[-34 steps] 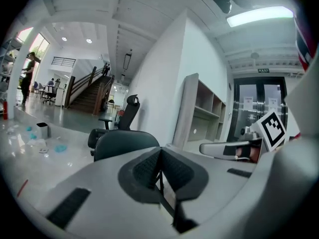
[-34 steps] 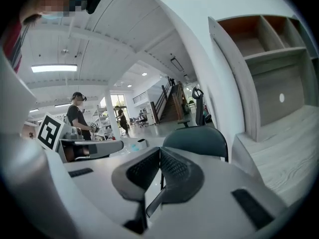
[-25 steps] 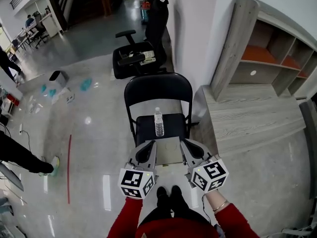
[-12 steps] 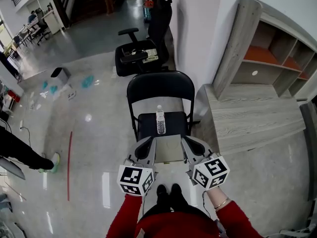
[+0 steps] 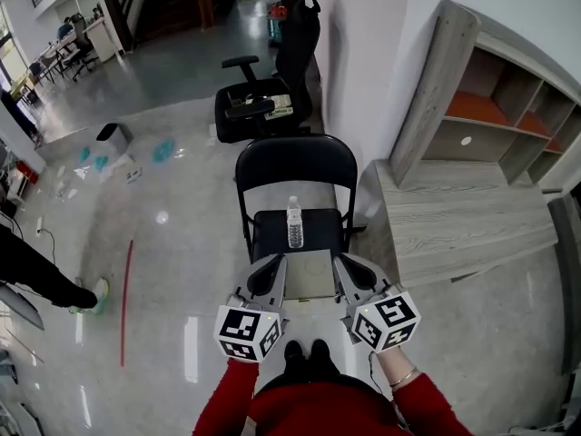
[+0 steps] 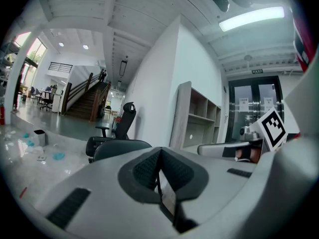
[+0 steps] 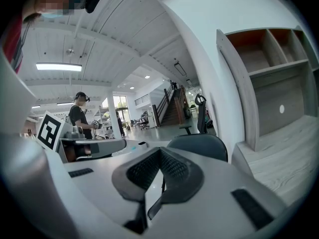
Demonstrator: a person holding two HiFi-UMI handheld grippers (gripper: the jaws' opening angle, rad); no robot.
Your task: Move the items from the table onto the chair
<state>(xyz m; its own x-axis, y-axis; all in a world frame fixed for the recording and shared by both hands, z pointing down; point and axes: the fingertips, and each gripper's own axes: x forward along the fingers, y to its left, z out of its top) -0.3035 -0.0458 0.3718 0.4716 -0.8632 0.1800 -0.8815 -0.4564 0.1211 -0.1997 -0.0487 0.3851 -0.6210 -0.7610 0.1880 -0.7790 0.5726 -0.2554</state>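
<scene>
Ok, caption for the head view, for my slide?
Left gripper and right gripper, jaws shut, held side by side before a black folding chair with a water bottle upright on its seat.

Open-plan office/lab space: swivel office chair [image 5: 260,105], staffed desks [image 5: 89,36] far back, staircase [image 6: 88,99], wooden shelf unit [image 5: 505,109], glossy polished floor [image 5: 168,243].

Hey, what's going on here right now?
A person in red sleeves holds the left gripper and the right gripper side by side, both with jaws shut and empty. They point toward a black folding chair, where a clear water bottle stands upright on the seat.
</scene>
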